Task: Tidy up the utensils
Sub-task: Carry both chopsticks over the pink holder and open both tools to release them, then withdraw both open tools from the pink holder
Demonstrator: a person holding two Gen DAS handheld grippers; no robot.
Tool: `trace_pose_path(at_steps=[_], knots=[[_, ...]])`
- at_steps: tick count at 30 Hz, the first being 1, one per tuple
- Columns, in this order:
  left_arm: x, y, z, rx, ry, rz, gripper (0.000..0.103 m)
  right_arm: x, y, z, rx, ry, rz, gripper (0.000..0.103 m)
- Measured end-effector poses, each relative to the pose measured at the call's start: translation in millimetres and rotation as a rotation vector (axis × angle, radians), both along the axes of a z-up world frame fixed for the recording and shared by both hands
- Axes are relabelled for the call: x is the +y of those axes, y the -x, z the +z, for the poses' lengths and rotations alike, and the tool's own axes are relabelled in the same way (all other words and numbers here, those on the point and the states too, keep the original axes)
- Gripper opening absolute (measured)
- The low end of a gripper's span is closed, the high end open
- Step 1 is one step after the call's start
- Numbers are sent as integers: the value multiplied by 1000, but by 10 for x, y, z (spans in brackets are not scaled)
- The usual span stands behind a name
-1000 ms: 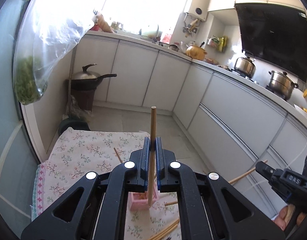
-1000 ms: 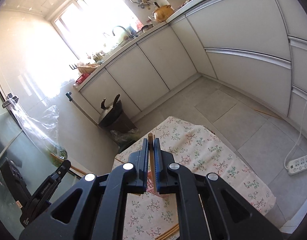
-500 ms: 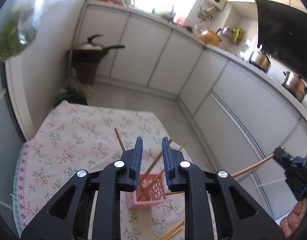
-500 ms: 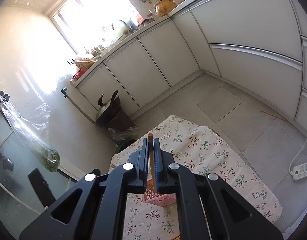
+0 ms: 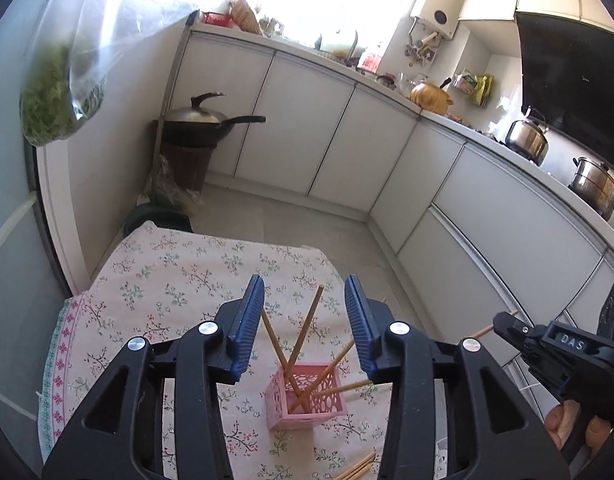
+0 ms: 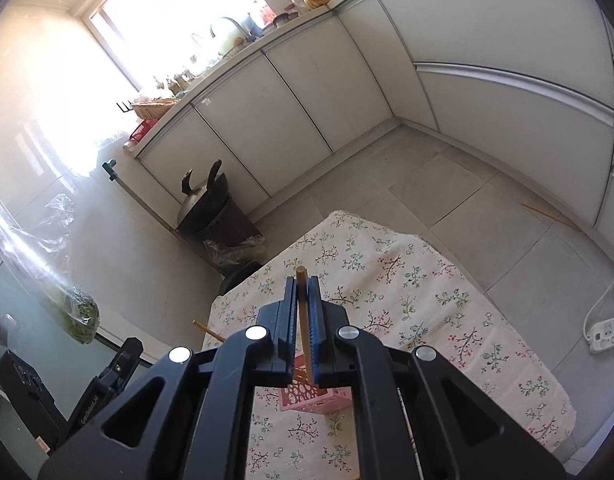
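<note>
The left gripper (image 5: 305,322) hangs over the floral tablecloth (image 5: 167,280) with its fingers (image 5: 247,320) parted, having just been opening; nothing is pressed between the blue pads, though the chopsticks standing in the holder show in the gap below them. That pink lattice holder (image 5: 307,400) sits on the tabletop near the front edge, and several wooden chopsticks (image 5: 305,332) lean out of it at different angles, crossing each other. A couple more chopsticks (image 5: 357,468) lie flat on the cloth just in front of the holder. Off to the right, the right gripper (image 6: 303,312) is clenched on a single wooden chopstick (image 6: 303,300), held roughly upright with its blunt end poking above the fingertips; from its own camera the pink holder (image 6: 315,398) lies directly beneath, partly hidden by the gripper body. A person's fingers (image 5: 563,426) wrap the right handle. One stray chopstick (image 6: 547,214) lies on the tiled floor by the white cabinets (image 5: 307,128), and a lidded wok (image 5: 203,122) rests on a stand in the corner.
</note>
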State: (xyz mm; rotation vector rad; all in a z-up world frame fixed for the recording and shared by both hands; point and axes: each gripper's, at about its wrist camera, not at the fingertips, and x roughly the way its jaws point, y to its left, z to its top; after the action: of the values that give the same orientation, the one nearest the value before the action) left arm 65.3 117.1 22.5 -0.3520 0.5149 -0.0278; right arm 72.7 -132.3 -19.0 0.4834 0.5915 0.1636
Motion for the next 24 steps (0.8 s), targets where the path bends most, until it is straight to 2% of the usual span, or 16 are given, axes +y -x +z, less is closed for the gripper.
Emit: trace_pose_path(at_steps=[2,5,7,16,20,22,24], knots=[[3,-6,-11,4,8,3,46,35,-55,-20,10,-7,5,5],[-1,-17,-16,6,22,3,48,92,-224,-108,65,-3,32,8],[-17,-26,-25,15,23,-1,49,71,-290,-196,92,-1,9,11],[-258,-32,-76,53,-35,-34,54,171,-9,-141,-4,139,-3,23],[-348,35,-67,43,-81,-21,66,208,107,-153,-23,185,-3,28],[-381,63,-61,42,-107,-6,69,221,190,-145,-46,212,-12,34],[-399,87,-60,44,-119,3,71,235,262,-126,-68,241,-19,36]])
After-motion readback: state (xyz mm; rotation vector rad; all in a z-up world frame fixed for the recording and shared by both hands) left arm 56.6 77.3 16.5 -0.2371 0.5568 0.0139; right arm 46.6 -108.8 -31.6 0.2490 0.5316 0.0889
